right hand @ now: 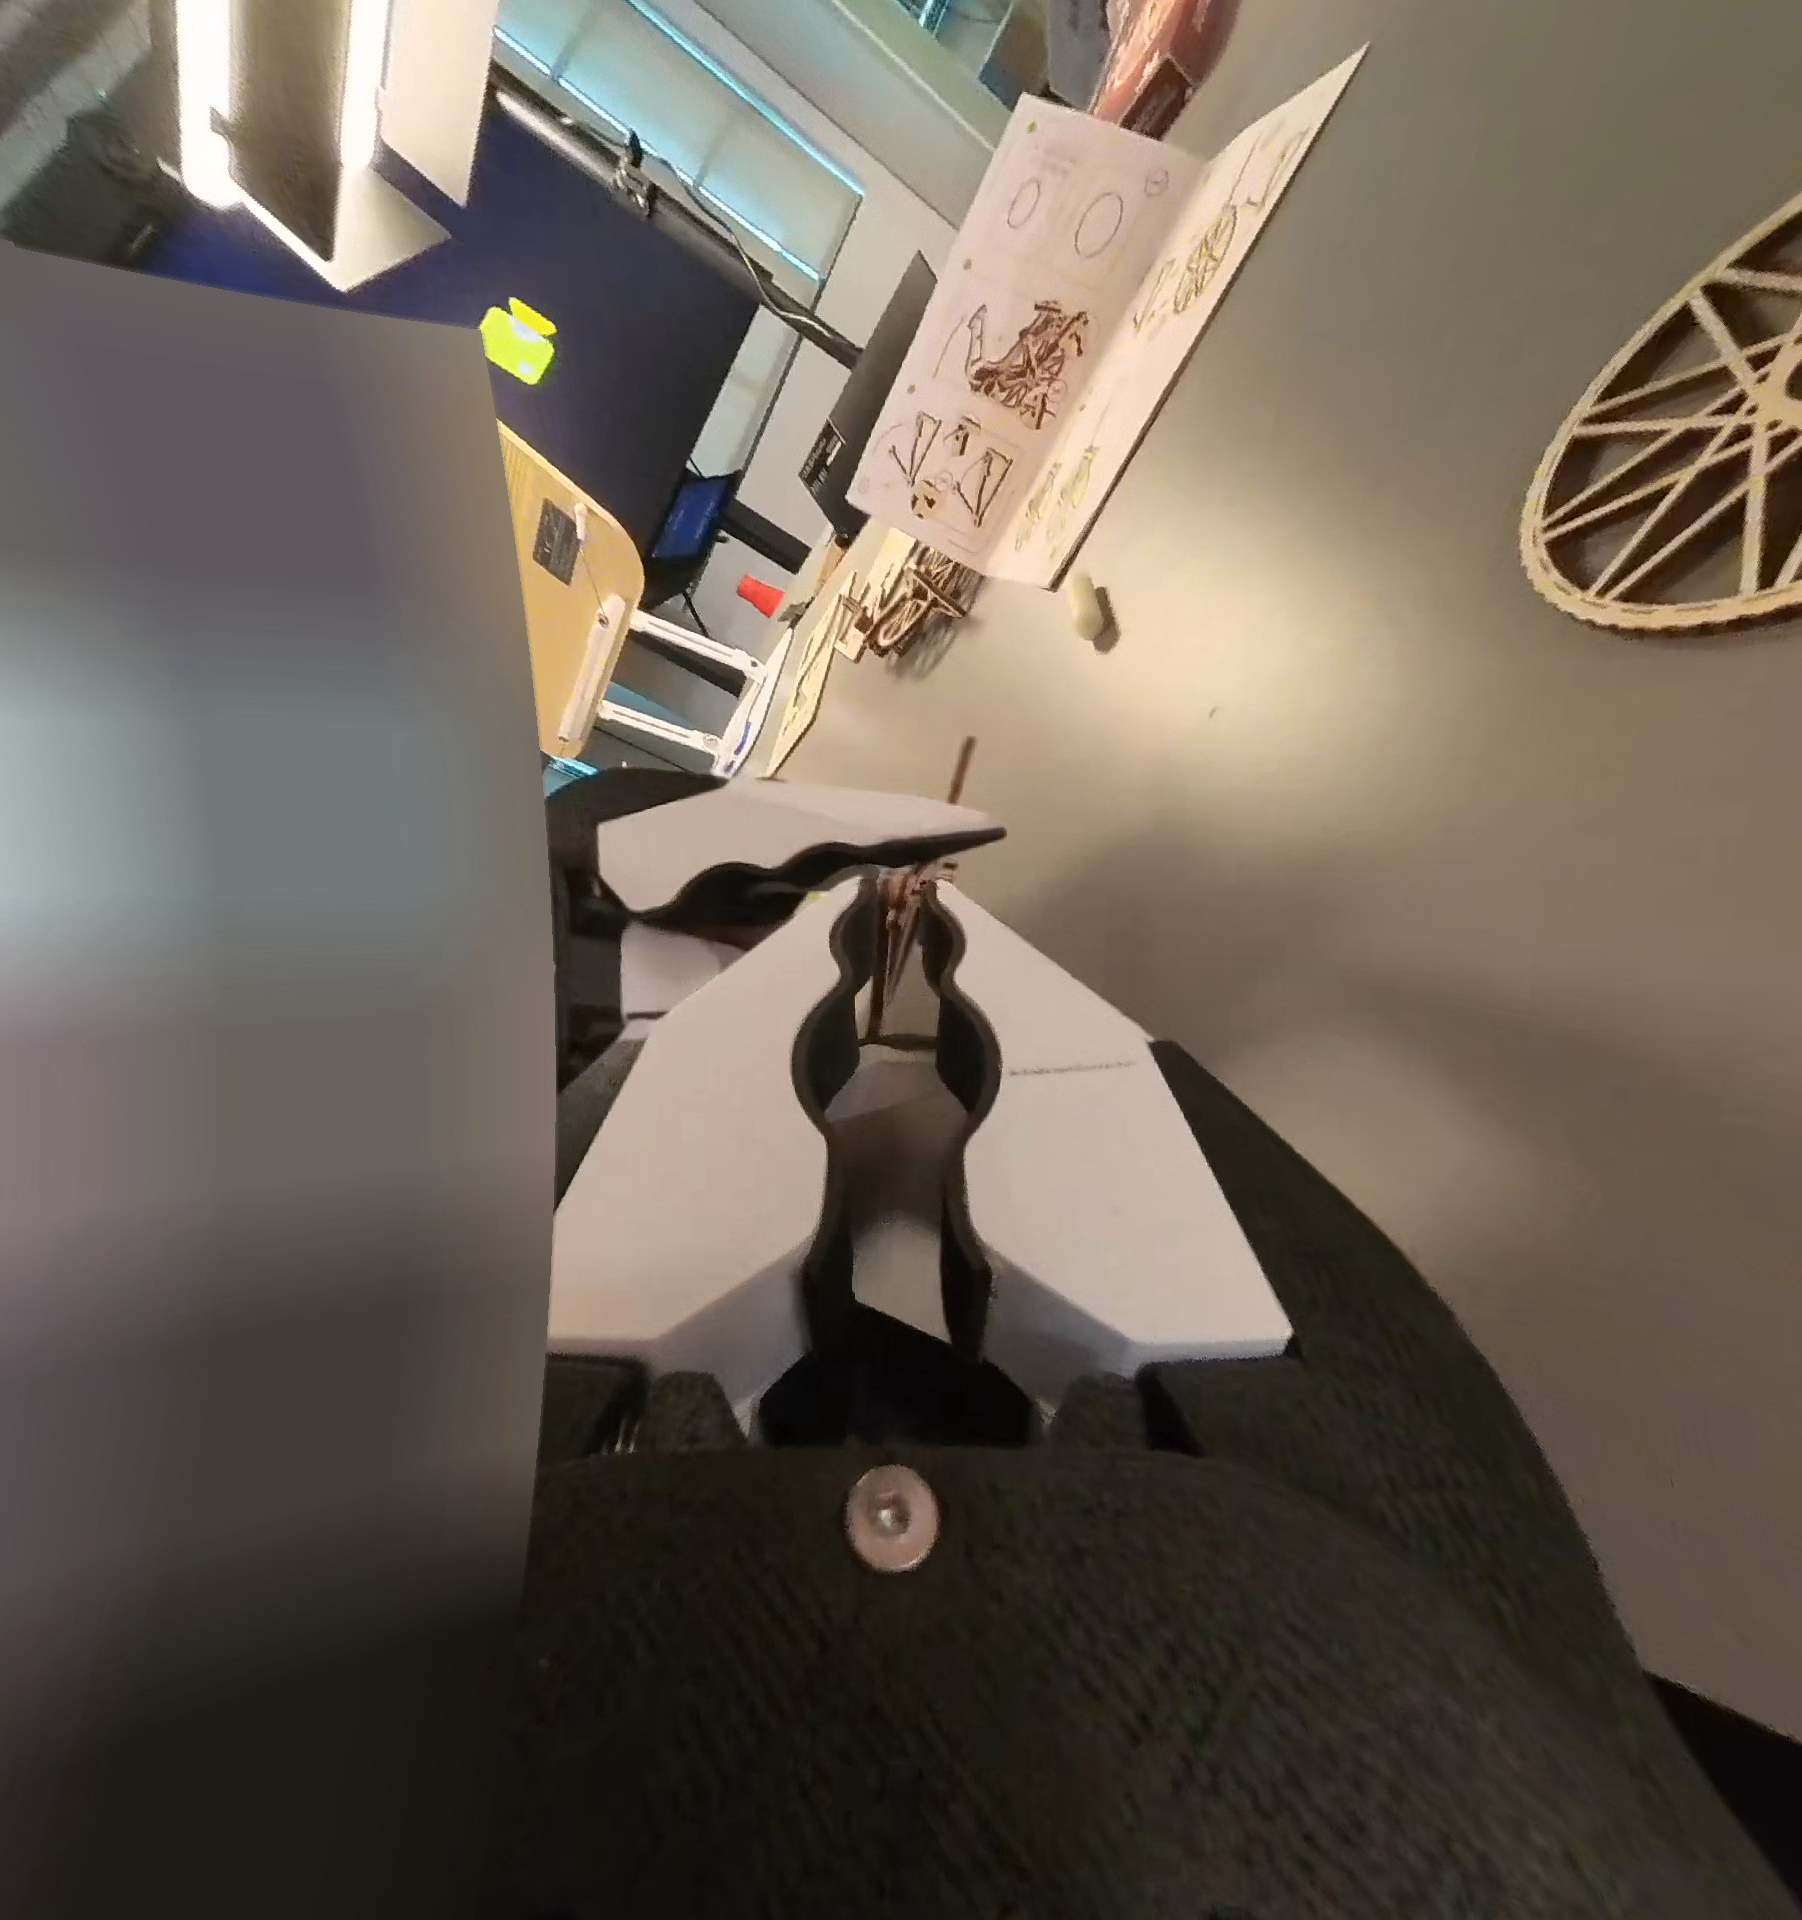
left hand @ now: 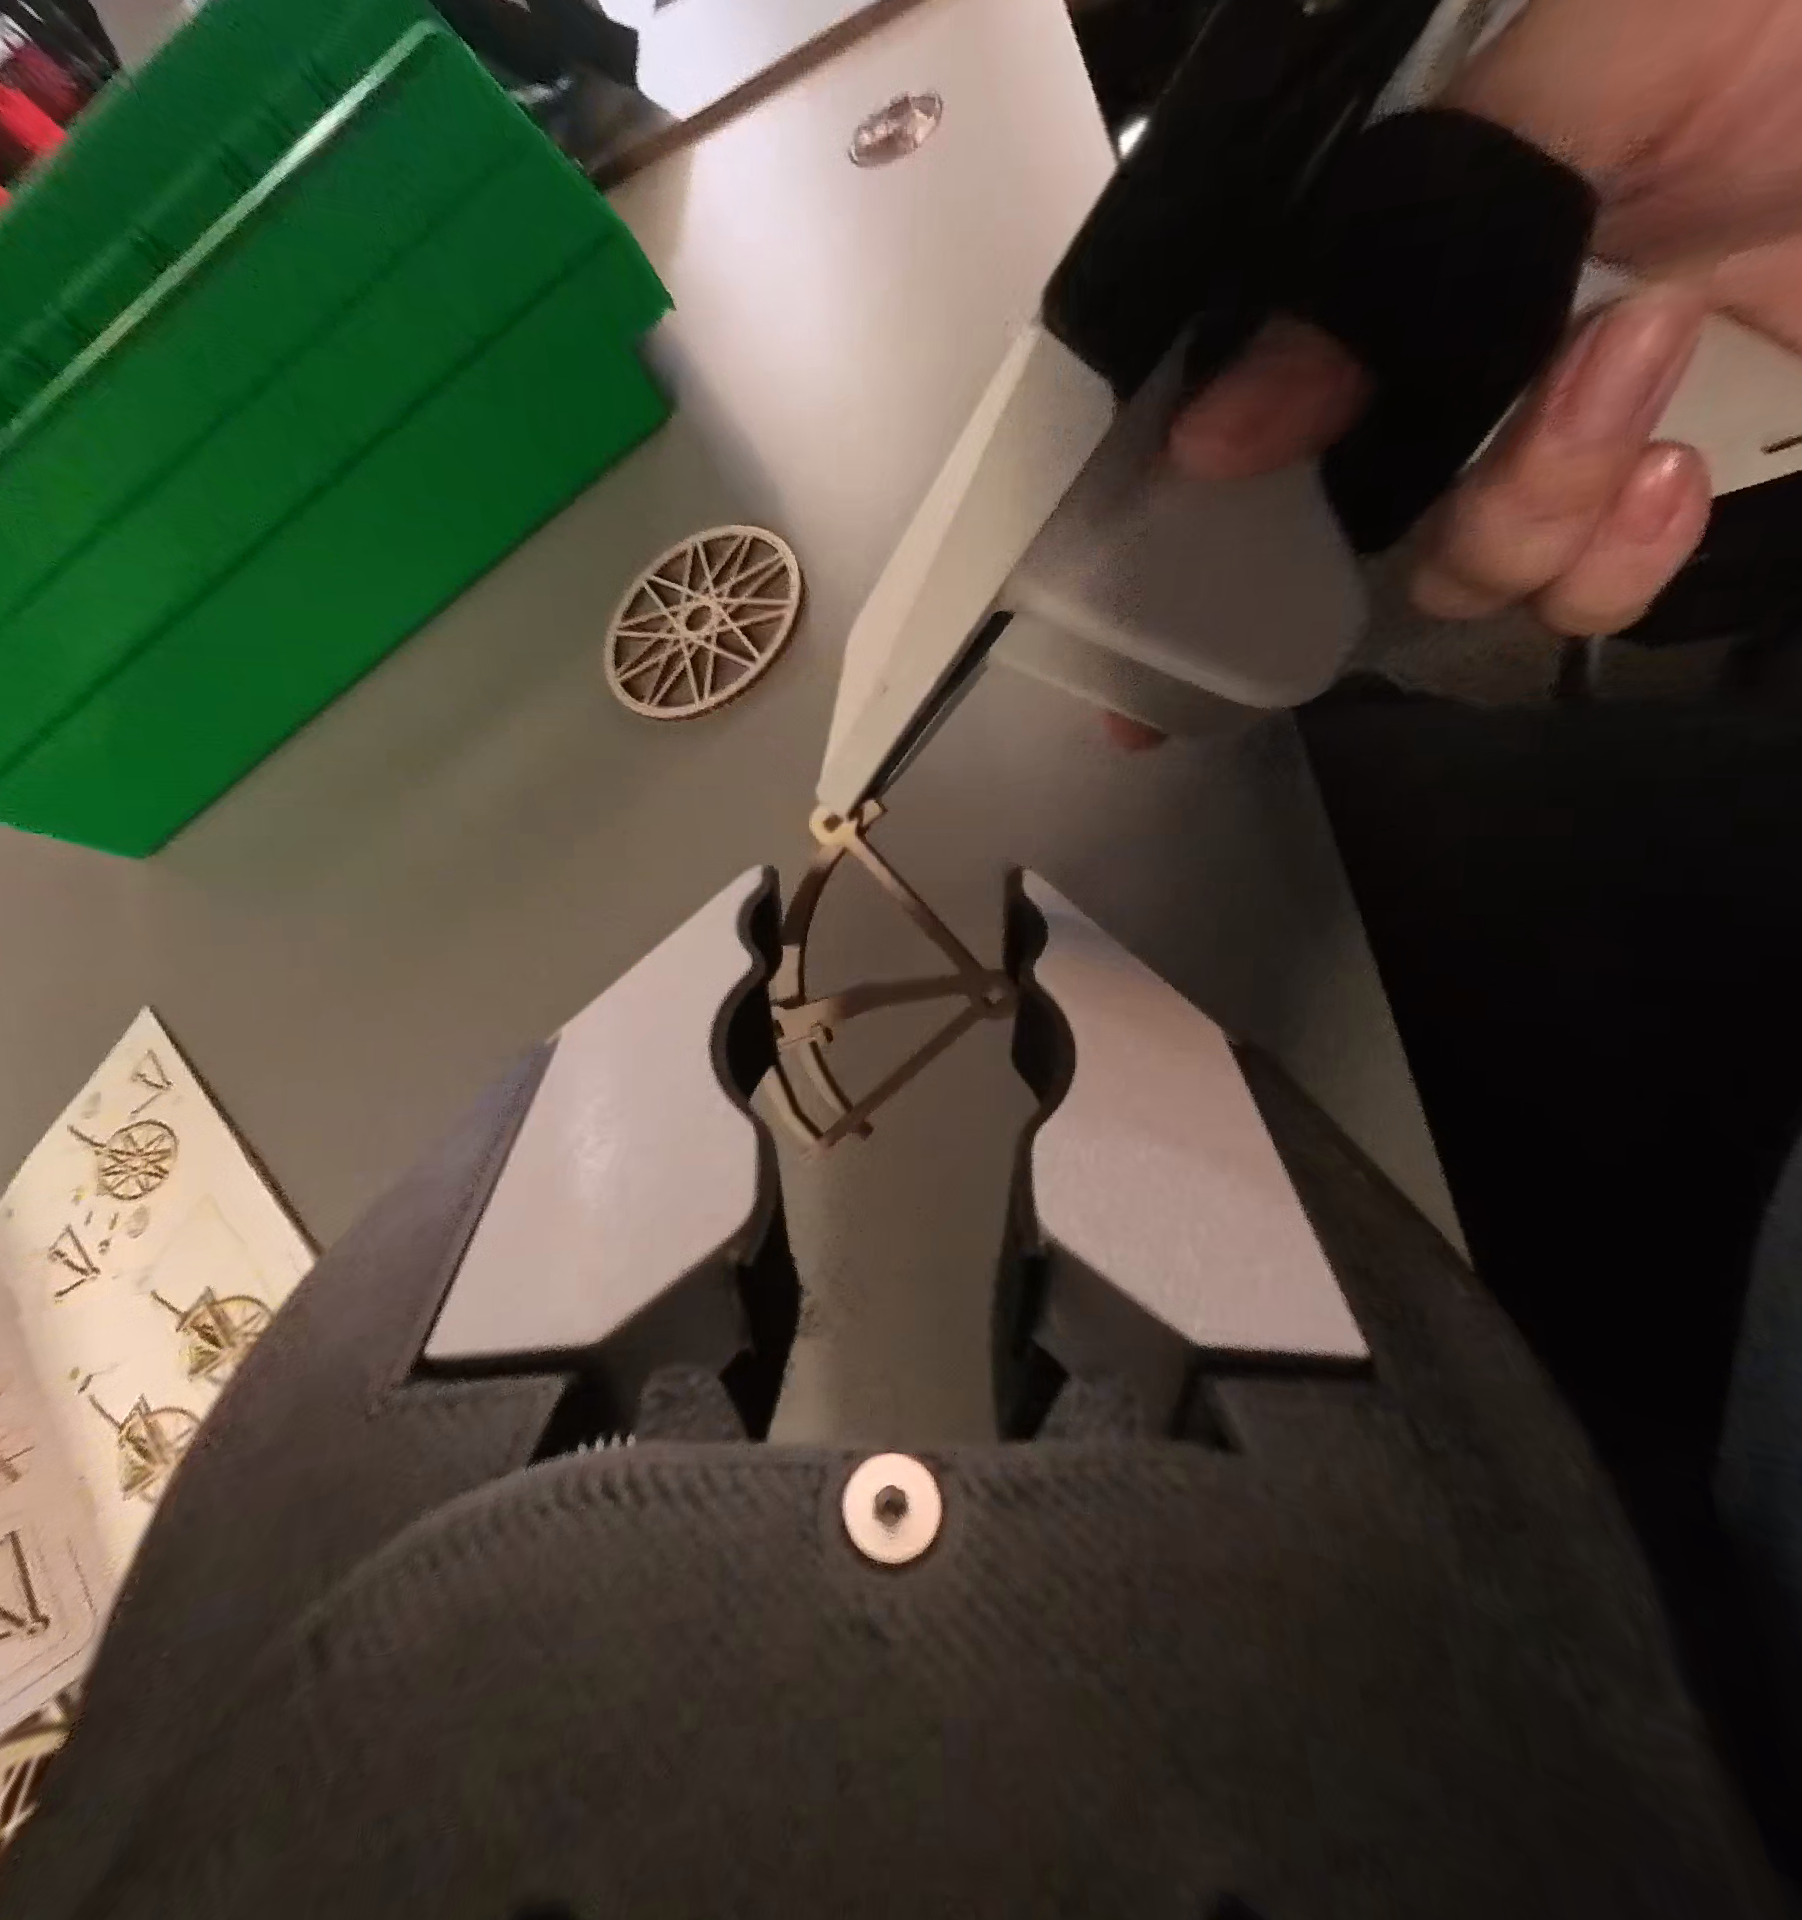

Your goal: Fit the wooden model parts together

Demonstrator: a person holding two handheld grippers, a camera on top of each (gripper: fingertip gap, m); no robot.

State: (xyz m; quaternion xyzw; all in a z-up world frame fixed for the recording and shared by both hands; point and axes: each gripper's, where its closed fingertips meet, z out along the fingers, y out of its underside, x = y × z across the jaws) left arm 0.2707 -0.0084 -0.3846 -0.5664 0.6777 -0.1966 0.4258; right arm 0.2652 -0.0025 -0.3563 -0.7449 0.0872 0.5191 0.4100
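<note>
Left hand-held gripper, partly closed, pinches wooden frame above the bench. Right hand-held gripper, nearly closed, grips the frame's top tip. Spoked wheel lies at 11 o'clock. Instruction booklet: print illegible. Green box shows in left view only.

We see bare desk between the green boxes far left and the booklet near left. The wooden wheel lies flat just right of the boxes. The right claw crosses the far right, its tip touching the wooden frame.
</note>
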